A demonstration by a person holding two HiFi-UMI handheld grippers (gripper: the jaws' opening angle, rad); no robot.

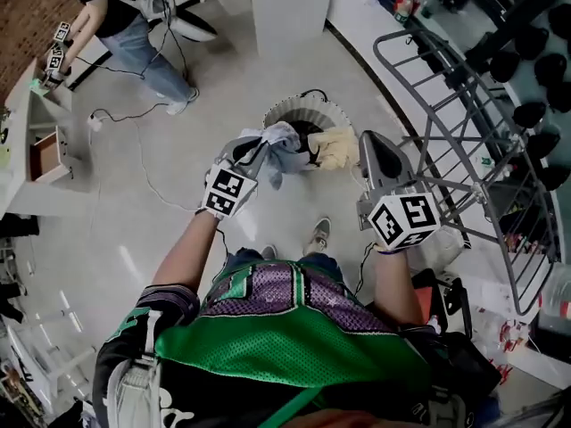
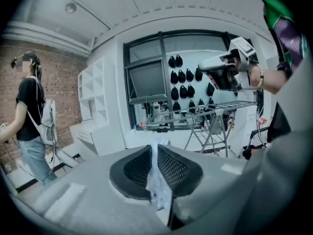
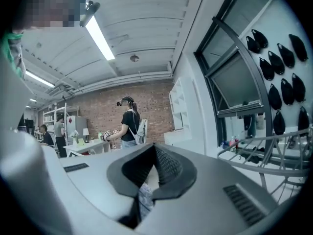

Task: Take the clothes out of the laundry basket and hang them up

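Clothes are coming out of the basket. In the head view, the left tool (image 1: 259,152) is closed on a grey-blue cloth (image 1: 284,150). The cloth hangs from the tip of the tool, right over the round white laundry basket (image 1: 308,107) on the floor (image 1: 223,78). A yellow cloth (image 1: 335,147) lies in the basket, just beside the grey-blue one. The right tool (image 1: 364,141) is held up on the other side of the yellow cloth, apart from the grey-blue cloth. A metal drying rack (image 1: 426,137) stands near the basket, on the right-hand side. Another person (image 1: 134,16) stands well apart, by a desk.

In the left gripper view, the jaws of the left tool (image 2: 156,153) press on a thin fold of pale cloth (image 2: 157,180). The fold sticks up between the jaws and also hangs down below them. The right tool (image 2: 201,67) is up high and far off, with nothing hanging from its tip. The drying rack (image 2: 215,112) is behind it, by the window.

In the right gripper view, the jaws of the right tool (image 3: 155,151) touch at the tip. A small speckled bit (image 3: 143,199) shows low down between them, too small to tell what it is. The drying rack (image 3: 264,155) is off to the right. The other person (image 3: 129,124) stands far back by the brick wall.
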